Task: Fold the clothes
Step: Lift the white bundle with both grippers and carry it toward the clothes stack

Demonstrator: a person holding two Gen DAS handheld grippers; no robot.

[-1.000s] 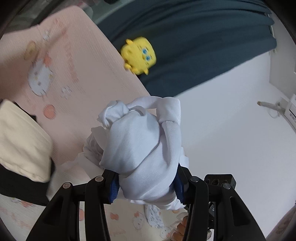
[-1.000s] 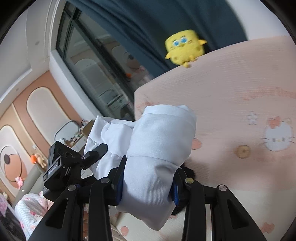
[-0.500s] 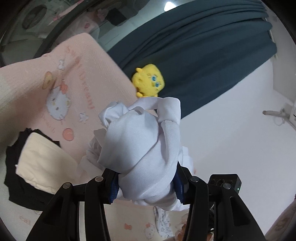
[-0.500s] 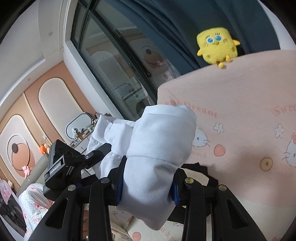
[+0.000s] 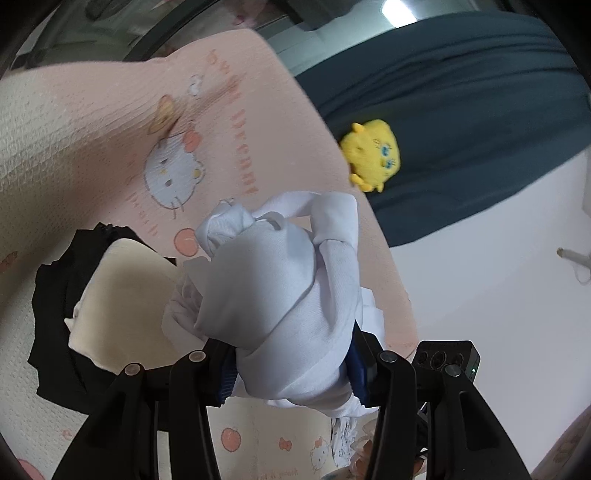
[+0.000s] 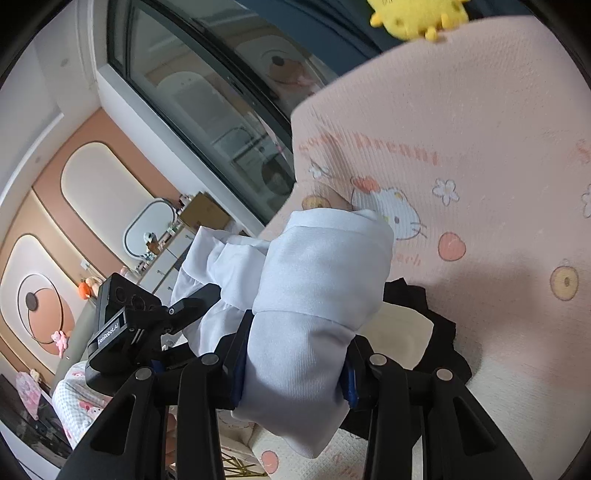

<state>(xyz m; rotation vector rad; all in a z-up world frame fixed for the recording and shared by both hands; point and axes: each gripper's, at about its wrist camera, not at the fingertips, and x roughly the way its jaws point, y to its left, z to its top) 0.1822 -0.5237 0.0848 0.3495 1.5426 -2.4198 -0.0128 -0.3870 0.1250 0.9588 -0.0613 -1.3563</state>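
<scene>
Above the pink cartoon-cat printed bedspread (image 5: 110, 122), both tools carry one bunched white knit garment (image 5: 280, 295) clear of the fabric below. Seen from the left wrist, the left tool (image 5: 291, 373) is clamped on the lower part of the bundle, its blue-padded fingers (image 5: 226, 376) pressed into the cloth on either side, and a knotted twist of sleeve pokes out at the bundle's far end. Seen from the right wrist, the right tool (image 6: 291, 373) pinches a thick folded wad of the same white garment (image 6: 314, 291), with looser folds trailing off toward the left tool (image 6: 184, 306), whose black body (it bears a small white label) sits just beside that trailing cloth. Under the garment, on the bedspread (image 6: 480, 129), lies a flat pile: a cream folded cloth (image 5: 122, 295) resting on top of a black folded garment (image 5: 55, 295), the black showing as a border around the cream; the right wrist view shows the cream cloth (image 6: 402, 332) and the black garment (image 6: 443, 332) partly hidden behind the held bundle. At the bedspread's far edge sits a yellow square plush toy (image 5: 373, 155), against a dark blue-green curtain (image 5: 461, 110); only the toy's lower part (image 6: 417, 18) shows in the right wrist view.
</scene>
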